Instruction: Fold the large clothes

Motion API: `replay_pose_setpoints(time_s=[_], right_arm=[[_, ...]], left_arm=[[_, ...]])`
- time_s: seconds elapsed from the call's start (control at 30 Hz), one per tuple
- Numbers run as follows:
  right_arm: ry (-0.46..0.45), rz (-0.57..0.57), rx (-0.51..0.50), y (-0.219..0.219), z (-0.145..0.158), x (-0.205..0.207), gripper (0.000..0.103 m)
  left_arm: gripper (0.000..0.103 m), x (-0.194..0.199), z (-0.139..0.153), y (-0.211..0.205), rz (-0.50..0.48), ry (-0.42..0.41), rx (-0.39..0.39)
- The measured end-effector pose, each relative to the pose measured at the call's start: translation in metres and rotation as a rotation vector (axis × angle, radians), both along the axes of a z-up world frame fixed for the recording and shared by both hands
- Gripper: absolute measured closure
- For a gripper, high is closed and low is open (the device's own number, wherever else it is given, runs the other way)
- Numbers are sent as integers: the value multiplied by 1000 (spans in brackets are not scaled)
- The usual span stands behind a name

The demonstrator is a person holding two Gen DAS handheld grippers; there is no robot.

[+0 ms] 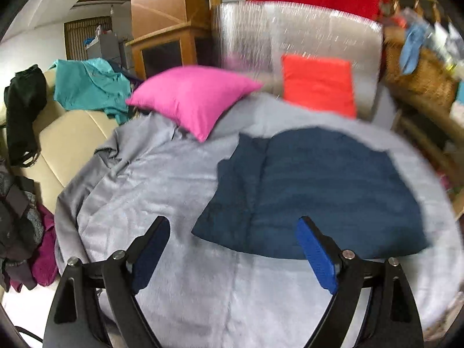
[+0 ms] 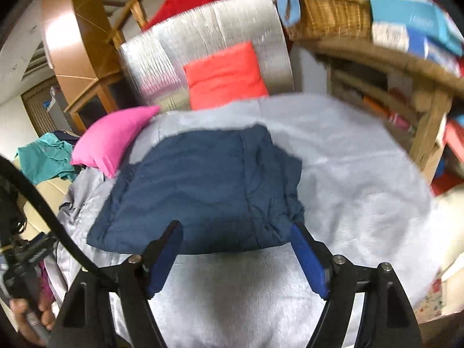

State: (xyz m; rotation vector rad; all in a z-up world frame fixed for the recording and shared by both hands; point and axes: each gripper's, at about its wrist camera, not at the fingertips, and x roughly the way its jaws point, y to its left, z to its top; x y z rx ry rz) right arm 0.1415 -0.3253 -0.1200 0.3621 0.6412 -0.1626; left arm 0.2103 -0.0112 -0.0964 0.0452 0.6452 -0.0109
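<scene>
A navy blue garment [image 1: 316, 191] lies folded into a rough rectangle on a grey blanket [image 1: 162, 191]. It also shows in the right wrist view [image 2: 203, 191], on the same blanket [image 2: 356, 179]. My left gripper [image 1: 232, 232] is open and empty, above the blanket at the garment's near left edge. My right gripper [image 2: 236, 235] is open and empty, with its fingers at the garment's near edge. Both views are motion blurred.
A pink pillow [image 1: 191, 98] and an orange-red cushion [image 1: 319, 84] lie at the blanket's far side, before a silver padded back [image 1: 290, 34]. A teal garment [image 1: 90, 84] and a black one [image 1: 23, 110] drape a beige seat at left. A wicker basket [image 2: 327, 14] and shelves [image 2: 406, 107] stand at right.
</scene>
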Motion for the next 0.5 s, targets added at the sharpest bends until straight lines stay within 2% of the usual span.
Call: replay_pose_setpoints(time_s=[0.03,0.13,0.2,0.27,0.5], right_arm=[[-23,-10,-11,3,9,-9,23],[-108,-29,-53,16,40,-43,13],[-173,-27,-83,26,59,-66,11],[-232,-33,-111,36,78,-90,2],[-388,-40,-120,61,125,-169,0]], left_arm=[[13,-16,15,1,9,-36,2],[5,-53,46,3,28,-120,3],[5,-80,63,4,39,-171,6],[5,-105,77,5,51,-216,20],[5,-176,112,12,33,-287,-13]])
